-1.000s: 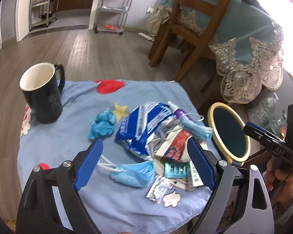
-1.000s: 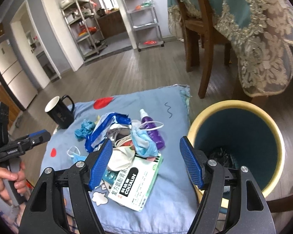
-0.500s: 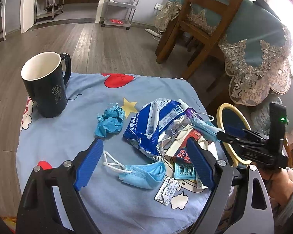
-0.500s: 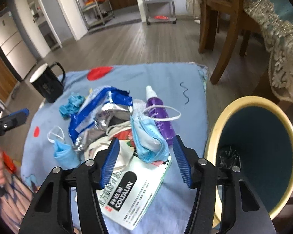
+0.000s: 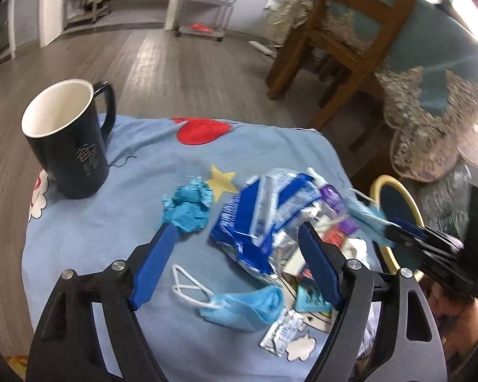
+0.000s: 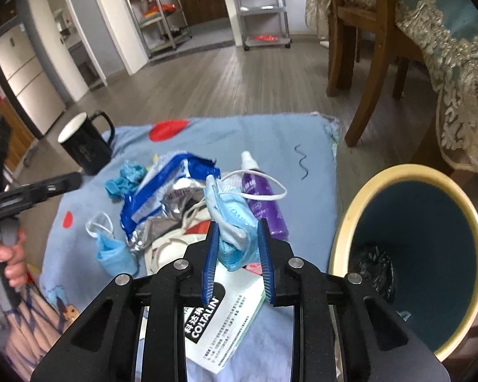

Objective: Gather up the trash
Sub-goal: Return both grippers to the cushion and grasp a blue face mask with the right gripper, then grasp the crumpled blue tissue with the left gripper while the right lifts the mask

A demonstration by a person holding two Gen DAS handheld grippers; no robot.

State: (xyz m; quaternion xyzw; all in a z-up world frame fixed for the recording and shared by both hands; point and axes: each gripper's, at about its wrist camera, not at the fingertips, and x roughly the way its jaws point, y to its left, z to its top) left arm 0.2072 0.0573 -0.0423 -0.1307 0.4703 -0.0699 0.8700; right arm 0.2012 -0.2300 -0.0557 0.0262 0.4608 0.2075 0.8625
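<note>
So your right gripper [image 6: 237,248] has just been closing around the face mask [image 6: 231,219] mid-frame, bin [image 6: 341,222] handy at right; left gripper [image 5: 235,261] hangs wide over the wrapper [image 5: 264,219].

Soft daylight fills both views, glaring white at the left view's upper right corner. That view is motion-blurred; the right one sharper. Fisheye bending and dark vignetting mark the edges.
</note>
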